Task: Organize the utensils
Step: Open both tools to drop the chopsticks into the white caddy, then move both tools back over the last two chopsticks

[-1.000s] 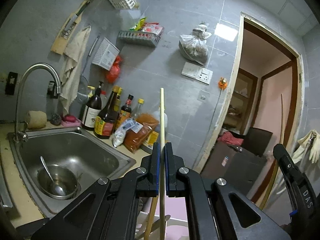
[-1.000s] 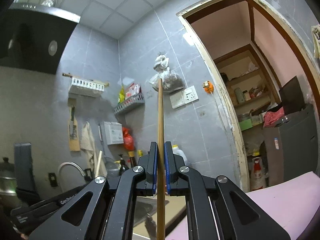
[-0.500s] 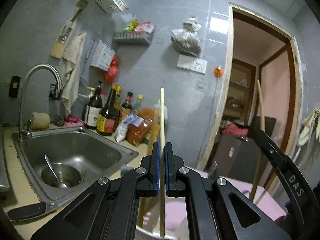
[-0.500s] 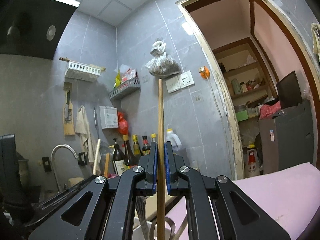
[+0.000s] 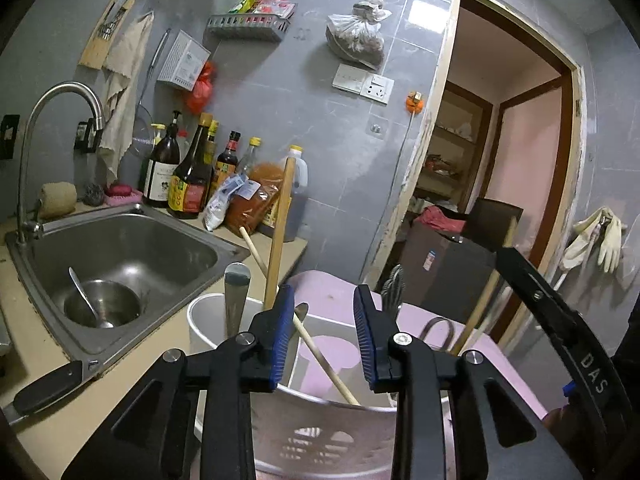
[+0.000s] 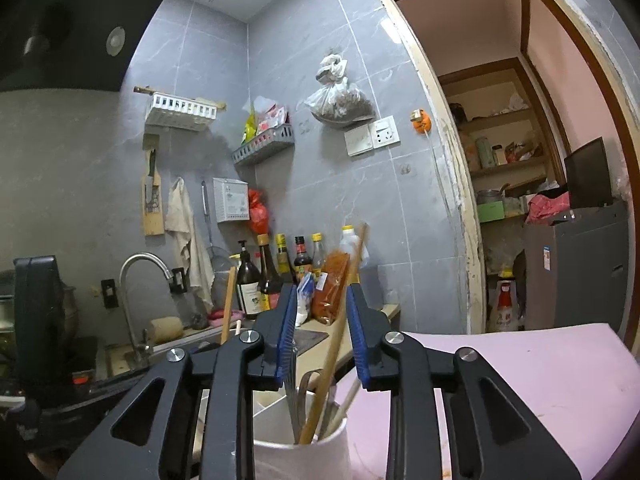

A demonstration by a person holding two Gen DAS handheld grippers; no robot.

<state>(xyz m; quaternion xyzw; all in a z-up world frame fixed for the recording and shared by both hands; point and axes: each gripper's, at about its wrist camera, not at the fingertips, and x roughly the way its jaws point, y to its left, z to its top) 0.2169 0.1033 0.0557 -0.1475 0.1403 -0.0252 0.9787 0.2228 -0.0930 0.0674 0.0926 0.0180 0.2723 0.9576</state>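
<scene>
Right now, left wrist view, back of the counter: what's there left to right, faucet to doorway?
Faucet → hanging rag → dark sauce bottles → orange spice bag → yellow-capped jug → wall socket → doorway.

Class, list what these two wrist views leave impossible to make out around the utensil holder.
- Left wrist view: utensil holder base, hidden by left gripper.
- Right wrist view: chopstick lower end, hidden inside the holder; its top is motion-blurred.
- Bottle labels: too small to read.
</scene>
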